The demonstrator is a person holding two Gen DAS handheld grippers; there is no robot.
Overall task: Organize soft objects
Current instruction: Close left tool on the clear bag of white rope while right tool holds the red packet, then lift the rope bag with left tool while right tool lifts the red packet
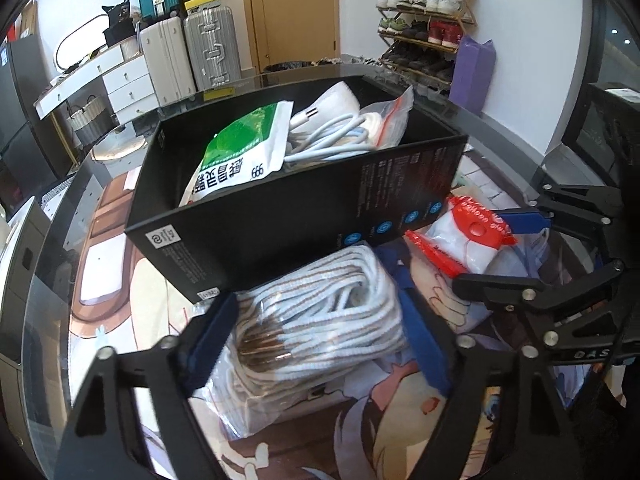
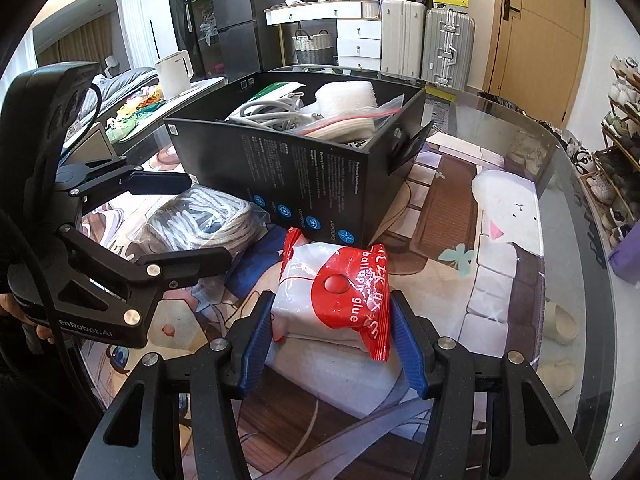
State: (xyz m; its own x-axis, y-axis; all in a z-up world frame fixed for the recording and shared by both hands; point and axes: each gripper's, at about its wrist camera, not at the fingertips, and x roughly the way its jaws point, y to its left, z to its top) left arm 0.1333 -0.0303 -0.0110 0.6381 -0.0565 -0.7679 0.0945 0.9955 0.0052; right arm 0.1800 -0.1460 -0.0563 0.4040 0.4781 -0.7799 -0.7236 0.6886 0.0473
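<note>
Glass tabletop (image 2: 532,148) over a cartoon-print mat carried everything: nearest, the right gripper (image 2: 332,340) had its blue pads against both sides of a red-and-white plastic packet marked "balloon glue" (image 2: 332,292), holding it on the mat. Left gripper (image 1: 320,340) straddled a clear bag of coiled white-and-brown braided cord (image 1: 320,320); whether its pads were gripping couldn't be told. Behind both sat an open black cardboard box (image 1: 280,216) holding a green-and-white pouch (image 1: 240,148) and white cables (image 1: 328,136).
</note>
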